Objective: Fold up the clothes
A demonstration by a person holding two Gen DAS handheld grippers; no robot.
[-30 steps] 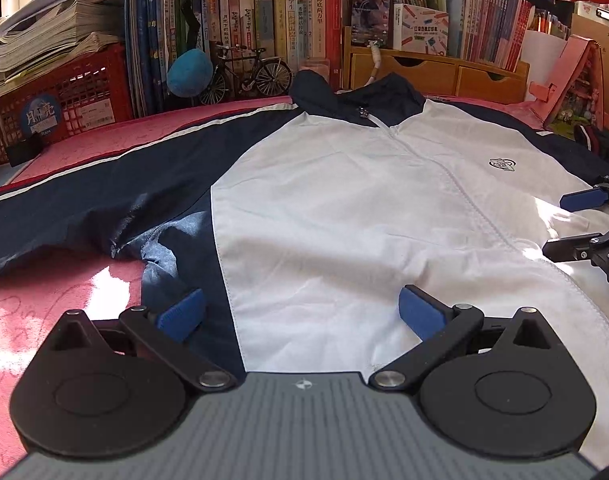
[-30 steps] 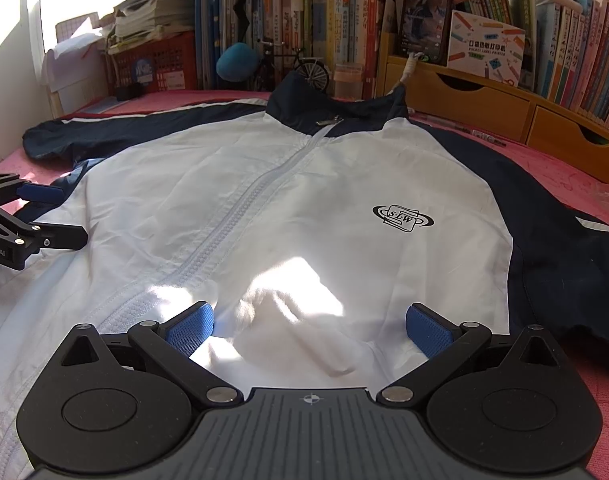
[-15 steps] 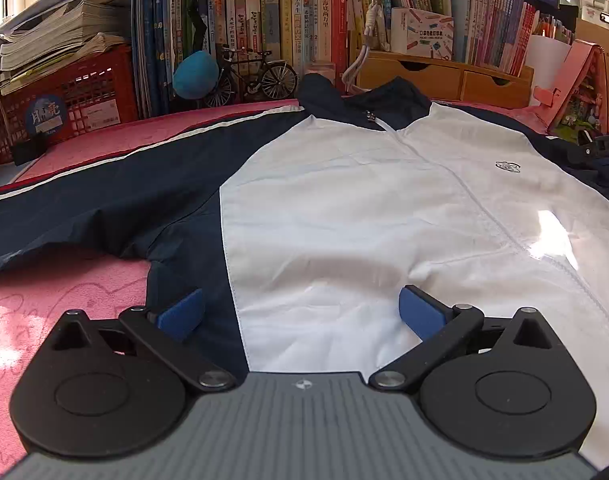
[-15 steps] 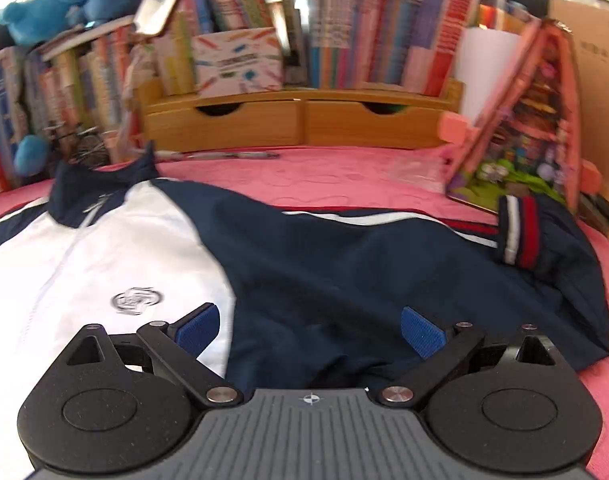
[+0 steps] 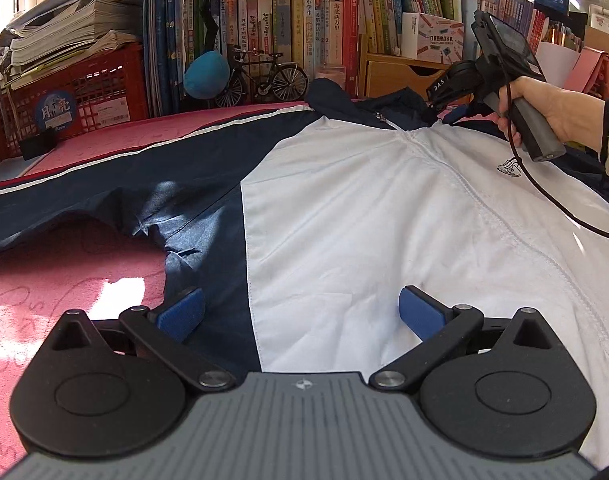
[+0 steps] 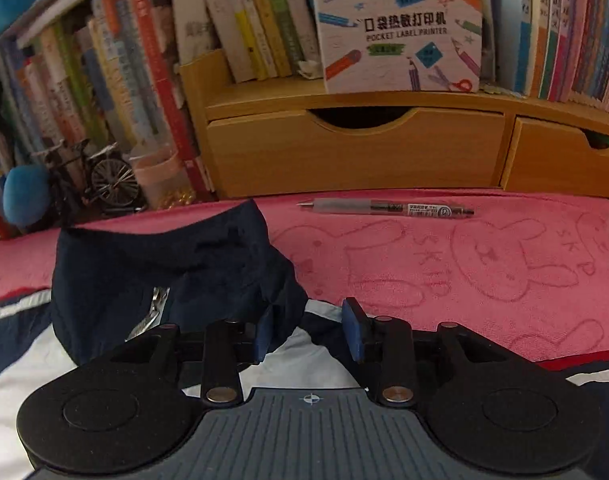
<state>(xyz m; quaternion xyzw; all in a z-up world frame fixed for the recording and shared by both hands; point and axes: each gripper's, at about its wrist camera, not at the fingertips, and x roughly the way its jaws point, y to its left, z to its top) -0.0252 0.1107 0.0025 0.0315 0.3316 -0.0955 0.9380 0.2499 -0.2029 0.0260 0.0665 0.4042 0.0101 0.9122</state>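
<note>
A white and navy zip jacket (image 5: pixel 364 216) lies spread front-up on a pink cloth. My left gripper (image 5: pixel 300 312) is open and empty, low over the jacket's hem where navy meets white. My right gripper (image 6: pixel 310 330) sits at the navy collar (image 6: pixel 164 272), jaws half closed with a gap between the pads; the collar's right edge lies against the left pad (image 6: pixel 263 334). The right gripper also shows in the left wrist view (image 5: pixel 456 114), held by a hand at the neck.
A pen (image 6: pixel 388 207) lies on the pink cloth (image 6: pixel 464 264) behind the collar. Wooden drawers (image 6: pixel 356 152), books, a model bicycle (image 5: pixel 260 78) and a red crate (image 5: pixel 68 108) line the back edge. The left sleeve (image 5: pixel 84 184) stretches far left.
My right gripper swung from the jacket's front across the right sleeve to the collar and its jaws narrowed. My left gripper stayed over the hem, still open.
</note>
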